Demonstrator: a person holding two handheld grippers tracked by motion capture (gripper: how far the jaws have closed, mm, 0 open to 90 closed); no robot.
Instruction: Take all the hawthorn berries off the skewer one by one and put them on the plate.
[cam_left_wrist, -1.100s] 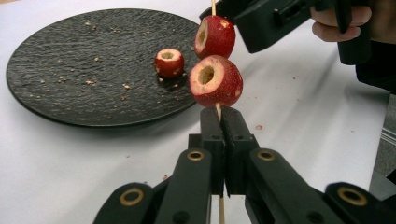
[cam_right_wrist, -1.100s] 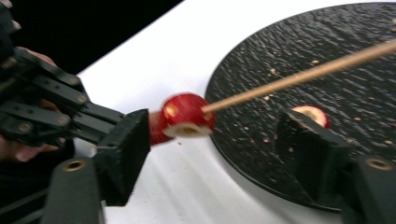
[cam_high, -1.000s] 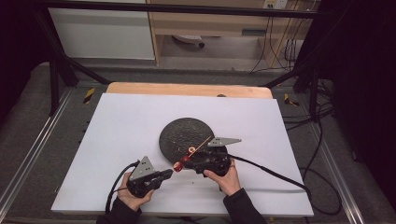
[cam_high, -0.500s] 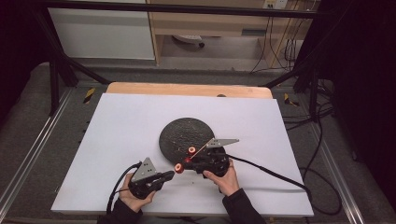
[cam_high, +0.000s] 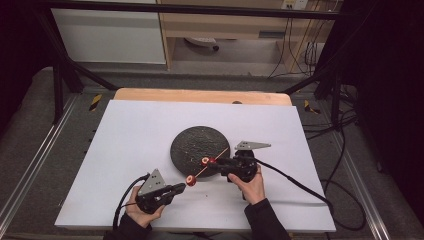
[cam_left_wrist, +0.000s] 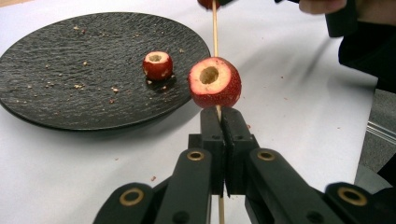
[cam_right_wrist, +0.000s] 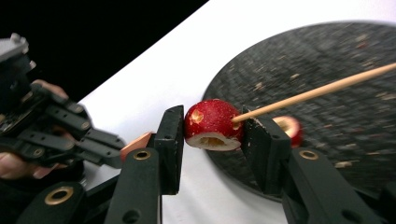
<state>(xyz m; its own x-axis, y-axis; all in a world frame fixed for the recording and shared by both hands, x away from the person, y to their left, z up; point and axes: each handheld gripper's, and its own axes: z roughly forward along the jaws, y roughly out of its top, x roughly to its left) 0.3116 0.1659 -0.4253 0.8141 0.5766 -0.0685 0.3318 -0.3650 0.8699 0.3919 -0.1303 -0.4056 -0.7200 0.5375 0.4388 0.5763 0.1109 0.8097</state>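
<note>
A thin wooden skewer (cam_high: 216, 157) runs from my left gripper (cam_high: 182, 187) up over the black plate (cam_high: 195, 137). My left gripper (cam_left_wrist: 219, 114) is shut on the skewer's near end, just behind a hollowed red fruit (cam_left_wrist: 215, 81) threaded on it. Farther along the stick, my right gripper (cam_right_wrist: 212, 126) is shut on a second red fruit (cam_right_wrist: 212, 116), with the skewer (cam_right_wrist: 317, 91) poking out of that fruit's far side. A third cored fruit (cam_left_wrist: 157, 65) lies loose on the plate (cam_left_wrist: 70, 93).
The plate sits mid-table on a white sheet (cam_high: 130, 130) and is scattered with crumbs. A wooden table edge (cam_high: 200, 95) shows at the back. Metal rails (cam_high: 30, 165) run along both sides, and cables (cam_high: 340, 150) lie at the right.
My right gripper has shifted a little to the right and away from the person, with the fruit between its jaws. The left gripper and the plate have stayed put.
</note>
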